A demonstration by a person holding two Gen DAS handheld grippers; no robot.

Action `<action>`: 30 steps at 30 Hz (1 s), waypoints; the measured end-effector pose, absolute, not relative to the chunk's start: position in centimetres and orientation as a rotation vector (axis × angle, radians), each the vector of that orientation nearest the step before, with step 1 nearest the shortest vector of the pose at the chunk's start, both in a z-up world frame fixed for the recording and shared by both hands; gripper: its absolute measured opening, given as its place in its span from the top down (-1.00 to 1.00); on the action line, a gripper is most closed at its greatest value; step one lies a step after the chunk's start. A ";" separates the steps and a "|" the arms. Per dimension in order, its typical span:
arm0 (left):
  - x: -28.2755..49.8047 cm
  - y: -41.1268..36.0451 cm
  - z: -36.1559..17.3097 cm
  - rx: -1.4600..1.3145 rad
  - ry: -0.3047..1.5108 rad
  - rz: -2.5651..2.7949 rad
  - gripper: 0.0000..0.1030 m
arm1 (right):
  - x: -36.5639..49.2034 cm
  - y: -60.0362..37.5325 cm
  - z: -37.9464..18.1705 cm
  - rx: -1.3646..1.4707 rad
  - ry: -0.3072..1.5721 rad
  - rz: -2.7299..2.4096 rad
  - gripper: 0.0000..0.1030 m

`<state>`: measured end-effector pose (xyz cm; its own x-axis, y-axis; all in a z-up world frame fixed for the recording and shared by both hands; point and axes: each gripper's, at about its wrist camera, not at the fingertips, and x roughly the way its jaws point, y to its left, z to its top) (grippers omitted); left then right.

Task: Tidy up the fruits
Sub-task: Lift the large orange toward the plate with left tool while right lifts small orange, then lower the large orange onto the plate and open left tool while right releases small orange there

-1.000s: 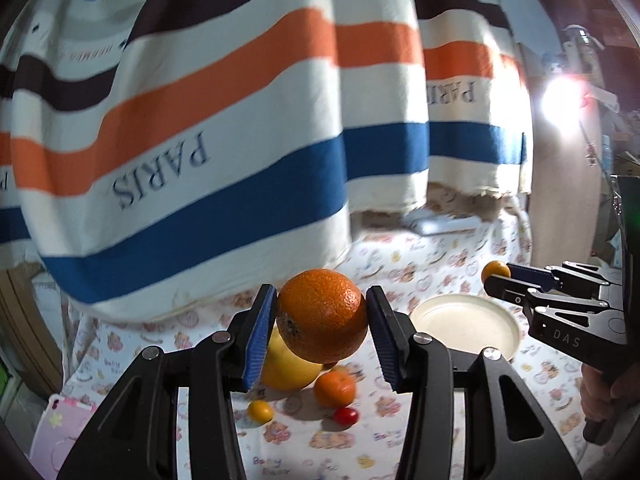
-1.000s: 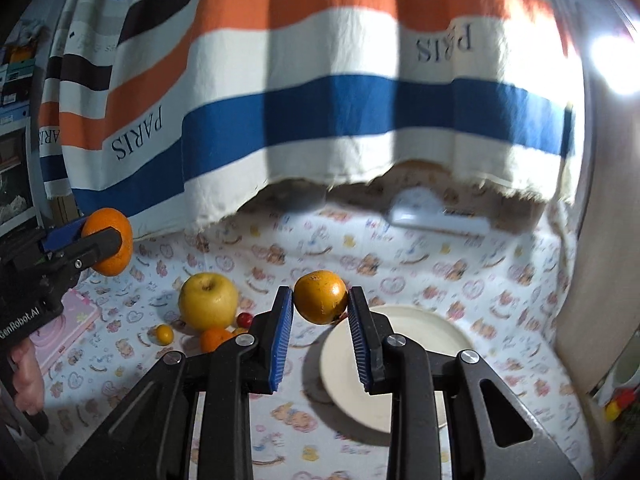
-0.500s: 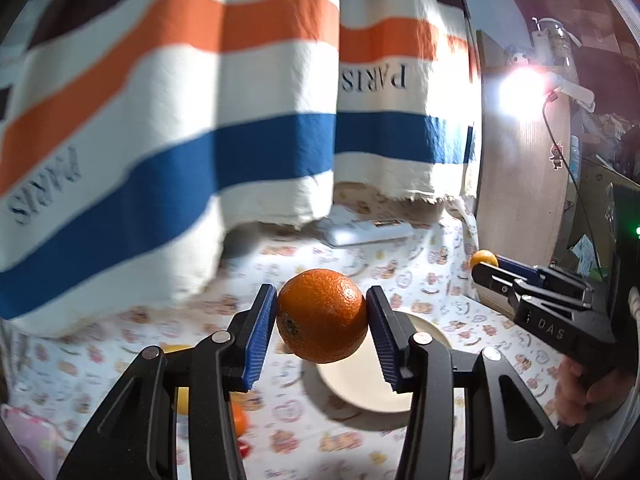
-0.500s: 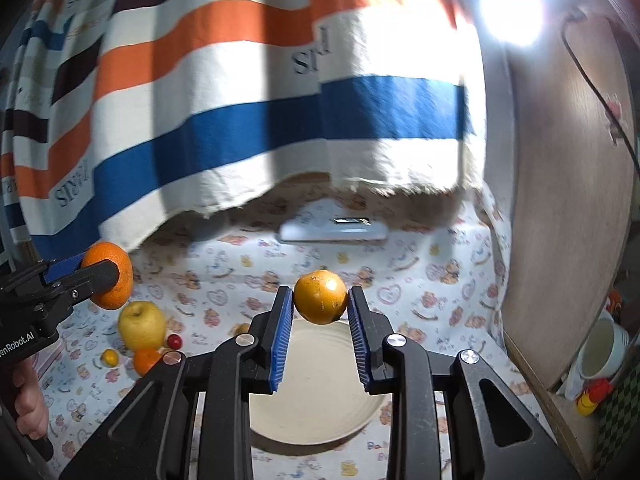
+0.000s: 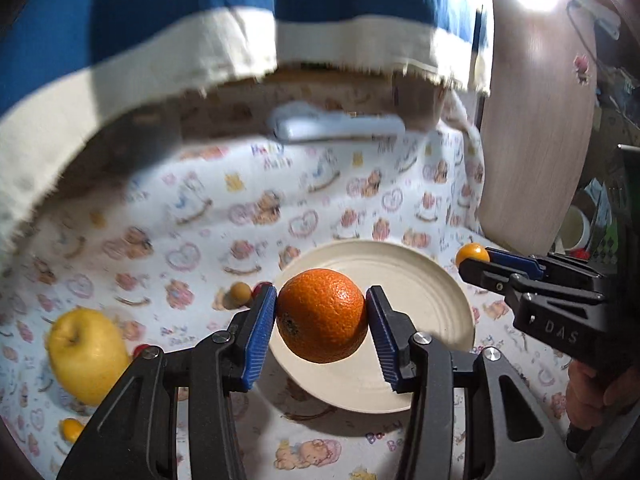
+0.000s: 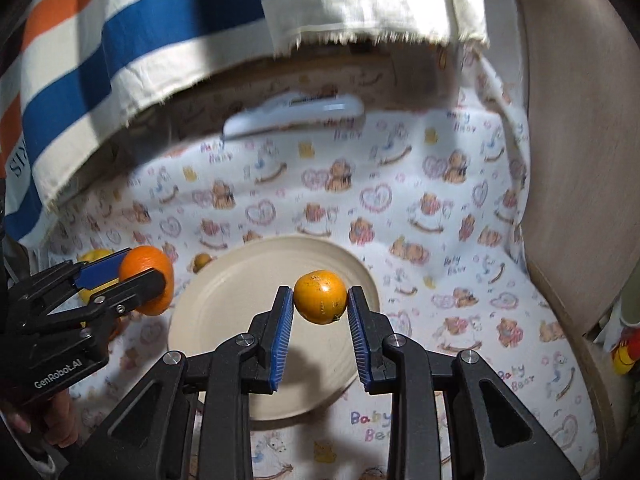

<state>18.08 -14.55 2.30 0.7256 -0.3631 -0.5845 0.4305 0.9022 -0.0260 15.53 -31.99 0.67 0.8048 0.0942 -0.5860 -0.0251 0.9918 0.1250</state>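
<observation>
My left gripper (image 5: 321,322) is shut on a large orange (image 5: 322,315) and holds it above the near-left part of a cream plate (image 5: 420,280). My right gripper (image 6: 320,307) is shut on a small yellow-orange citrus (image 6: 320,297) above the same plate (image 6: 224,300). The right gripper with its citrus (image 5: 472,255) shows at the plate's right rim in the left wrist view. The left gripper with the orange (image 6: 148,285) shows at the plate's left edge in the right wrist view.
A yellow apple (image 5: 86,354), a small brown fruit (image 5: 240,292), red cherry tomatoes (image 5: 141,350) and a small yellow fruit (image 5: 71,429) lie on the bear-print cloth left of the plate. A white device (image 5: 340,126) lies at the back under a striped towel. A wooden panel (image 6: 580,160) stands right.
Both grippers have swung right and come down over the plate with their fruits still held. The plate is now closer and below both fruits.
</observation>
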 end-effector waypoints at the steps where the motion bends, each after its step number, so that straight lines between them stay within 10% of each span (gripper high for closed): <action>1: 18.4 -14.8 1.9 0.117 0.631 -0.444 0.12 | 15.8 -32.0 0.4 0.110 0.644 0.064 0.43; 30: 20.1 -16.2 -2.8 0.188 0.725 -0.478 0.09 | 18.4 -30.6 -3.4 0.046 0.820 0.061 0.43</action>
